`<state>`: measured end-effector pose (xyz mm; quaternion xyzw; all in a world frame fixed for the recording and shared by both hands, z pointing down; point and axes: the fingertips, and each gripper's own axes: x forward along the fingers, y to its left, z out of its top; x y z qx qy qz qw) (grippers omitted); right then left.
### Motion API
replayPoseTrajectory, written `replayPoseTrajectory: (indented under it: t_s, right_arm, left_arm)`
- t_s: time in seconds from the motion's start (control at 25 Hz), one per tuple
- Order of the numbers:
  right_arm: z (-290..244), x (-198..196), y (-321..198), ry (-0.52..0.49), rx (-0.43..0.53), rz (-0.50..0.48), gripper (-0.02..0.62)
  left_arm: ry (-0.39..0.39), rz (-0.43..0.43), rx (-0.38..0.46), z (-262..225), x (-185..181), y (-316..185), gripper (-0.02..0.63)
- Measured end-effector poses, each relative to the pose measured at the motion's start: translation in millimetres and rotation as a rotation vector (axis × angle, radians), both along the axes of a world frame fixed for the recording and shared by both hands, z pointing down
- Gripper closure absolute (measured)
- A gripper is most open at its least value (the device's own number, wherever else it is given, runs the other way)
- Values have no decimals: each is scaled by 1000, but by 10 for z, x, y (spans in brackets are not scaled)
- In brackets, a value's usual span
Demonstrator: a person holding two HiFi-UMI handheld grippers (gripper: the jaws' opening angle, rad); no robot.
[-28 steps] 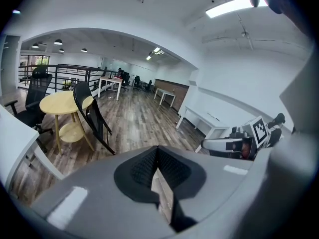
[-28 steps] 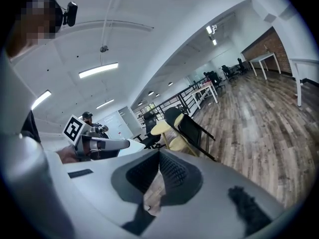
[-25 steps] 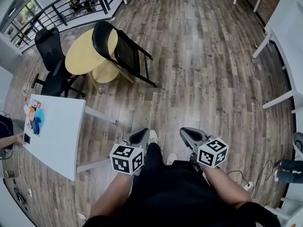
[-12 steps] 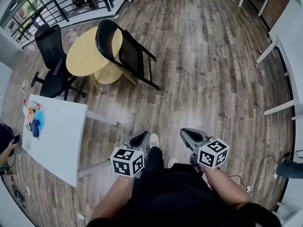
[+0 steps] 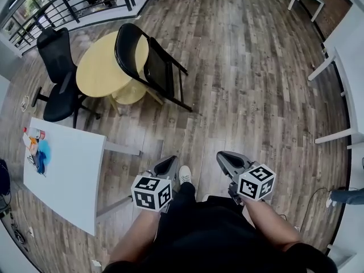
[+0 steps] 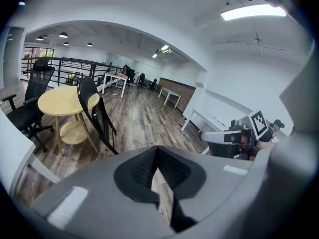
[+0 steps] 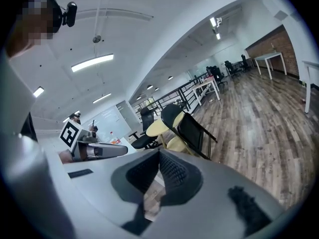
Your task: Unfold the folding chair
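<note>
A black folding chair (image 5: 152,66) stands folded, leaning against a round yellow table (image 5: 101,64) some way ahead on the wood floor. It also shows in the left gripper view as the chair (image 6: 97,116) and in the right gripper view as the chair (image 7: 192,128). My left gripper (image 5: 170,162) and right gripper (image 5: 223,158) are held side by side in front of my body, well short of the chair. Both are shut with nothing between the jaws. The left gripper (image 6: 157,151) and right gripper (image 7: 159,153) point toward the chair.
A black office chair (image 5: 57,73) stands left of the round table. A white table (image 5: 65,166) with small items sits at my near left. White table legs (image 5: 327,61) line the right side. A black railing (image 5: 74,4) runs at the far left.
The view has advanced over the floor: the folding chair and yellow table sit slightly nearer. Both grippers stay shut and side by side in front of my body.
</note>
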<state>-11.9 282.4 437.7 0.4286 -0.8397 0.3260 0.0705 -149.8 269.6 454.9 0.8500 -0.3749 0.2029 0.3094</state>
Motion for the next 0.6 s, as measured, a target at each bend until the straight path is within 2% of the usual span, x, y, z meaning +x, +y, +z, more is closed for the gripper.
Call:
replayPoseTrajectory:
  t_s: [0.6]
  right_arm:
    - [-182, -480, -1027, 65, 55, -4, 589]
  left_arm:
    - [31, 28, 69, -130, -492, -1070, 598]
